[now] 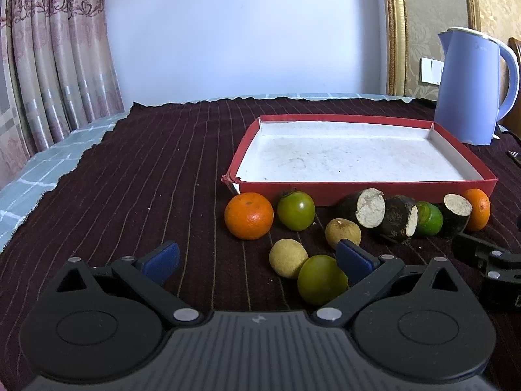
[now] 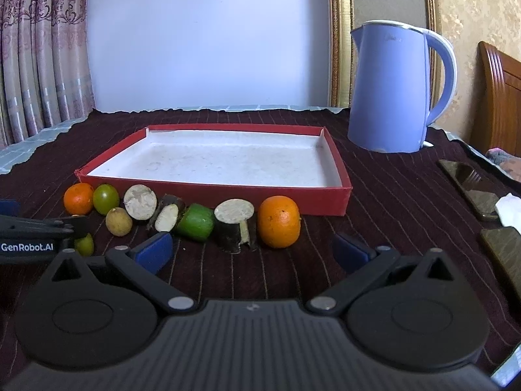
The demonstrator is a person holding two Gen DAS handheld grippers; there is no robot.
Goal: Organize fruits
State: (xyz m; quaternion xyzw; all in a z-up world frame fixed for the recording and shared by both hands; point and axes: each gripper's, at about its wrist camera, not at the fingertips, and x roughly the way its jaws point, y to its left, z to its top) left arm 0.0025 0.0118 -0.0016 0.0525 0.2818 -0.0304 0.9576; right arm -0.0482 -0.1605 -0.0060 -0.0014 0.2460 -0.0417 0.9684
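A red tray (image 1: 358, 190) (image 2: 228, 195) with a bare white floor sits on the dark cloth. Fruits lie in a row before it: an orange (image 1: 249, 215) (image 2: 78, 198), a green fruit (image 1: 296, 210) (image 2: 105, 198), dark cut cane pieces (image 1: 369, 208) (image 2: 140, 206), a green piece (image 1: 429, 218) (image 2: 195, 222), a second orange (image 1: 478, 209) (image 2: 279, 221), two tan longans (image 1: 288, 258) (image 1: 342, 233) and a yellow-green fruit (image 1: 320, 279). My left gripper (image 1: 257, 259) is open, just short of the longans. My right gripper (image 2: 252, 249) is open, just short of the second orange.
A blue kettle (image 1: 472, 88) (image 2: 395, 88) stands behind the tray at the right. Two phones (image 2: 469, 189) (image 2: 504, 254) and a white tissue (image 2: 509, 210) lie at the right. The dark cloth (image 1: 146, 179) ends at the table's left and far edges.
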